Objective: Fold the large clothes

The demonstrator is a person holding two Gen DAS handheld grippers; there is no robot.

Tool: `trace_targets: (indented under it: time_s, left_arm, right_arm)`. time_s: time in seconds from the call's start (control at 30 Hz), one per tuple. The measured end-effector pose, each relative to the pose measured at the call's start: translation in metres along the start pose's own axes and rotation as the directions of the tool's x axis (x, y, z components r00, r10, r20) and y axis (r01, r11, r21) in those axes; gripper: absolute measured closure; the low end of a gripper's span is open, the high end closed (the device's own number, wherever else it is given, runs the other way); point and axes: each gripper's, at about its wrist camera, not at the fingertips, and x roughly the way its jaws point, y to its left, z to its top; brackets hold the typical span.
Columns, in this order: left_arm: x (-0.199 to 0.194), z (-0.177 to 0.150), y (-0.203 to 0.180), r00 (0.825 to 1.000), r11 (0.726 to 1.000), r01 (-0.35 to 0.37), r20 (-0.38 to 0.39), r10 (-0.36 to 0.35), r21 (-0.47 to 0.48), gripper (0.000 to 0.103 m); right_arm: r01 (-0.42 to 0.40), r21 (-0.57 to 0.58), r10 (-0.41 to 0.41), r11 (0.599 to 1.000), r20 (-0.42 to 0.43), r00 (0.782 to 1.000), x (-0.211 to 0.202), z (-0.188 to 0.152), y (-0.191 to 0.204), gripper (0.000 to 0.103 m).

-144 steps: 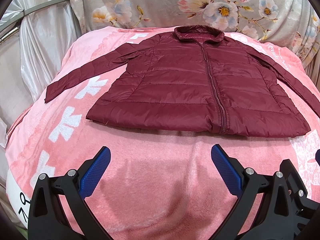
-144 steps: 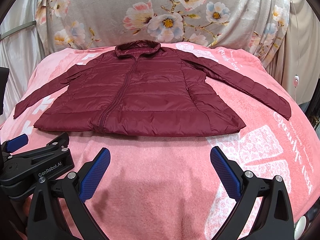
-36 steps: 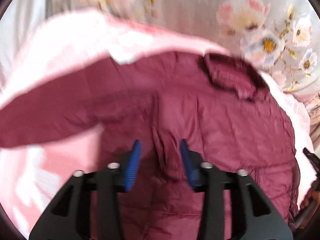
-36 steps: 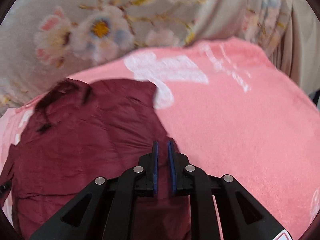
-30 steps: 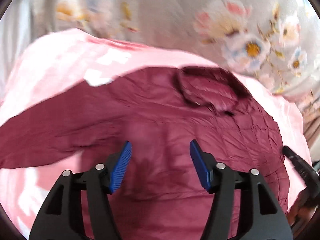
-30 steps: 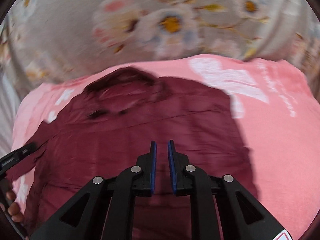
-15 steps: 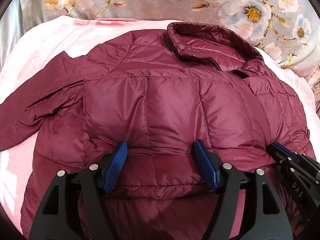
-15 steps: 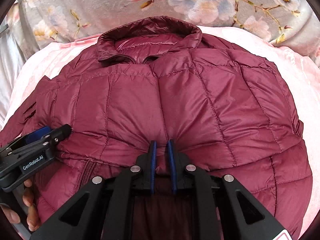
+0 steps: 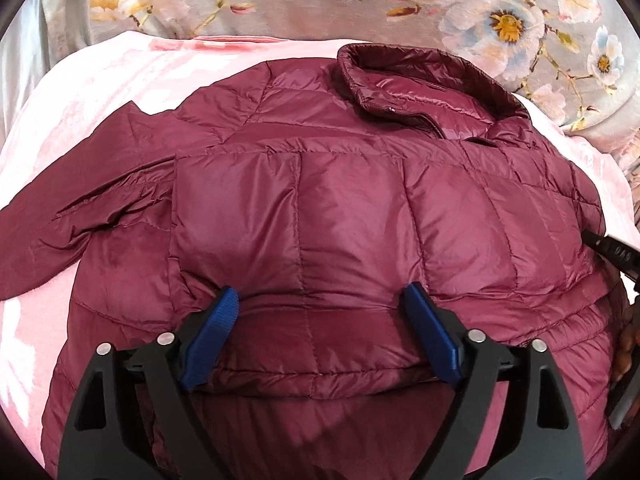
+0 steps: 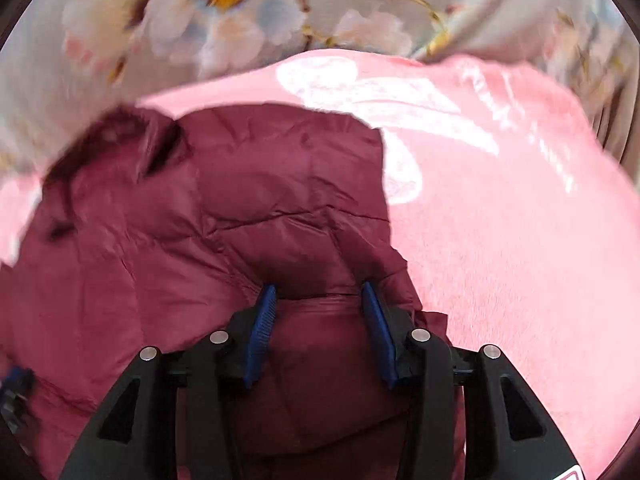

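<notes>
Floral grey fabric (image 9: 320,4) hangs as a backdrop behind a bed covered by a pink blanket (image 9: 100,80) with white printed patterns. On this blanket lies the maroon quilted jacket (image 9: 340,208), front side up, with its stand collar (image 9: 420,80) pointing toward the far edge of the bed, next to the floral fabric. The lower portion of the jacket is folded up over the chest, forming a doubled, puffed layer whose folded edge runs across the near side of the garment. One sleeve (image 9: 60,232) extends outward toward the left edge of the bed and rests flat on the blanket. The left gripper (image 9: 320,336) is positioned at the near folded edge of the jacket; its blue pads (image 9: 212,336) are spread wide apart, and the quilted fabric bulges between them without being pinched. The right gripper (image 10: 320,328) is located at the right side of the jacket, close to the bare pink blanket (image 10: 500,220); its blue pads (image 10: 260,332) are also apart, with a hump of maroon fabric (image 10: 240,220) lying between them, not clamped. The right wrist view is motion-blurred, so the collar (image 10: 120,136) appears only as a dark smear. At the right margin of the left wrist view, a black part of the other tool (image 9: 608,248) is visible beside the jacket.
</notes>
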Motion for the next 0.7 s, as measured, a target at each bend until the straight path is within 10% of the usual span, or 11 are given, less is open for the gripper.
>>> trace_targets:
  time_s: [0.1, 0.2, 0.37, 0.7]
  left_arm:
    - [-0.006, 0.0, 0.009, 1.0, 0.999, 0.026, 0.008, -0.025, -0.033, 0.019]
    - [-0.043, -0.003, 0.052, 0.994, 0.982, 0.108, 0.046, -0.102, -0.157, 0.017]
    - [-0.102, -0.012, 0.159, 0.993, 0.94, -0.016, 0.101, 0.053, -0.34, 0.01]
    - [-0.152, -0.087, 0.39, 0.949, 0.619, -0.233, -0.035, 0.314, -0.75, 0.011]
  right_arm:
    - [0.063, -0.017, -0.063, 0.998, 0.0, 0.998, -0.014, -0.004, 0.013, 0.052]
    - [-0.077, -0.072, 0.079, 0.994, 0.022, 0.997, -0.049, -0.019, 0.046, 0.053]
    - [-0.235, -0.267, 0.244, 0.935, 0.001, 0.97, -0.097, -0.062, 0.132, 0.053]
    - [-0.301, -0.414, 0.274, 0.859, -0.124, 0.954, -0.08, -0.121, 0.229, 0.053]
